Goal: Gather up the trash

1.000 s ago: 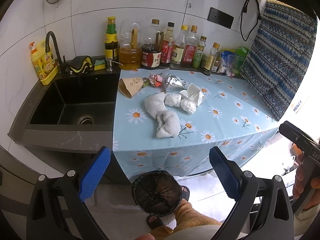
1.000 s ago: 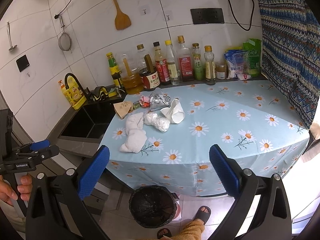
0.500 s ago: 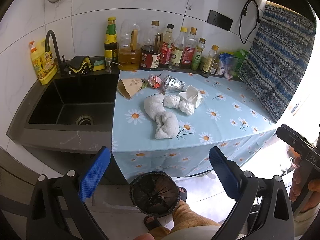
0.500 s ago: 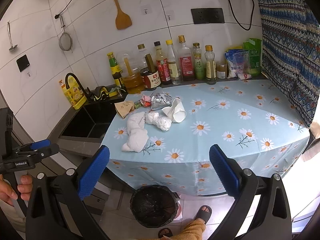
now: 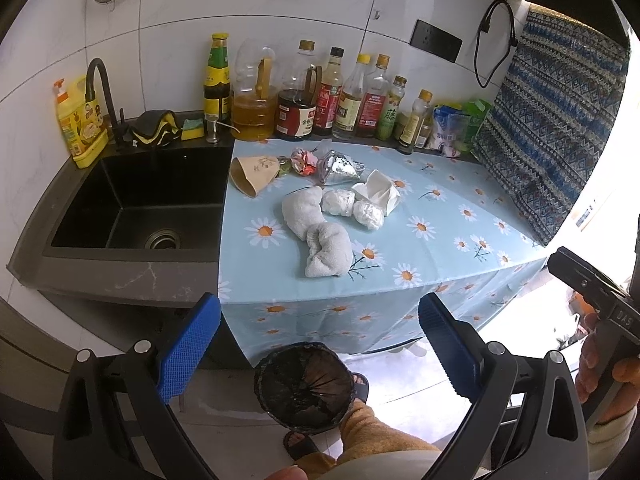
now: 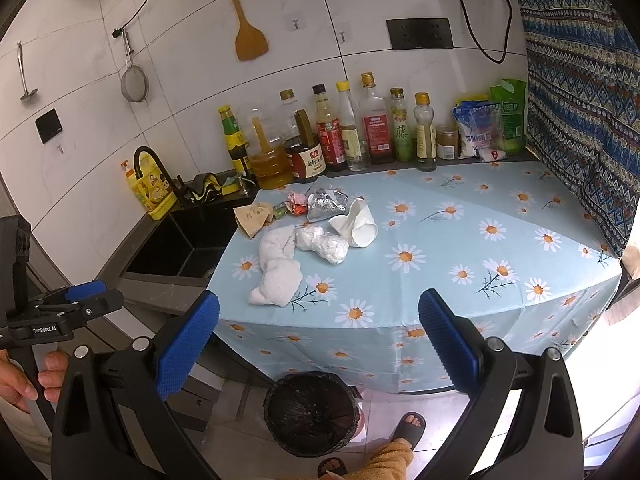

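Both the left gripper (image 5: pixel 319 340) and the right gripper (image 6: pixel 319 340) are spread wide with nothing between their blue pads, held back from the counter and above the floor. The task looks to be at its very start: all the trash lies in one cluster on the daisy tablecloth (image 6: pixel 460 240), near the sink (image 5: pixel 136 208). Nearest the edge is a crumpled white rag (image 5: pixel 316 236), then two white paper wads (image 5: pixel 352 208), a flattened white paper cup (image 6: pixel 356 224), a silver foil wrapper (image 5: pixel 338 166), a red wrapper (image 5: pixel 303 159) and a brown paper cone (image 5: pixel 254 172). The black-lined bin (image 6: pixel 312 416) stands on the floor just below the table edge. The next move calls for reaching forward and down to one piece, probably the rag, and closing on it. The left view looks into the sink; the right view shows more of the open tablecloth. Whether the bin already holds anything is hard to tell.
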Tool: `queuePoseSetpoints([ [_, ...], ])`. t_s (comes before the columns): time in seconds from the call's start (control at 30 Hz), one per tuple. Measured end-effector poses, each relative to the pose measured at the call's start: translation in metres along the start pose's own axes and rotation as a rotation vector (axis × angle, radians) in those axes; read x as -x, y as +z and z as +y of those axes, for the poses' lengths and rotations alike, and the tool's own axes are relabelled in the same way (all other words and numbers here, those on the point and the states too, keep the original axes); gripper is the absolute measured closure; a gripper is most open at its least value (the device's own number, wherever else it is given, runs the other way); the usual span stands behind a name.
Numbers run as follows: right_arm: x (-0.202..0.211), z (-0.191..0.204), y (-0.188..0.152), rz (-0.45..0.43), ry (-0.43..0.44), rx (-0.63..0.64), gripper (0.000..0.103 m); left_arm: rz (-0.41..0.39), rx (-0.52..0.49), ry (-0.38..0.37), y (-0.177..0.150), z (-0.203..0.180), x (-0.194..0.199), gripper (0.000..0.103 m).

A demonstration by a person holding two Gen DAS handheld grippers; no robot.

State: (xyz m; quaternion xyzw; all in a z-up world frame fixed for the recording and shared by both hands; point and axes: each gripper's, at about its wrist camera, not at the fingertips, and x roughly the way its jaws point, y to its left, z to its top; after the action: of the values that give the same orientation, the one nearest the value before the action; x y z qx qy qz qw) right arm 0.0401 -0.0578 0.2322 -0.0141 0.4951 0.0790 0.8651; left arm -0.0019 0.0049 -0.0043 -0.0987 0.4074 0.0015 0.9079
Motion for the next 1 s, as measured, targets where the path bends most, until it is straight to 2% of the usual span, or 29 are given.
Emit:
queuePoseSetpoints([
  [0.67,-0.012,-0.003,0.007,0.02,0.01,0.012,0.005,0.039,0.002,-0.013,0.004,0.0,-0.014,0.007],
  [1.0,-0.049,-0.023,0.026,0.067,0.044,-0.002,0.005,0.079,0.002,-0.012,0.019,-0.007,-0.045,0.007],
])
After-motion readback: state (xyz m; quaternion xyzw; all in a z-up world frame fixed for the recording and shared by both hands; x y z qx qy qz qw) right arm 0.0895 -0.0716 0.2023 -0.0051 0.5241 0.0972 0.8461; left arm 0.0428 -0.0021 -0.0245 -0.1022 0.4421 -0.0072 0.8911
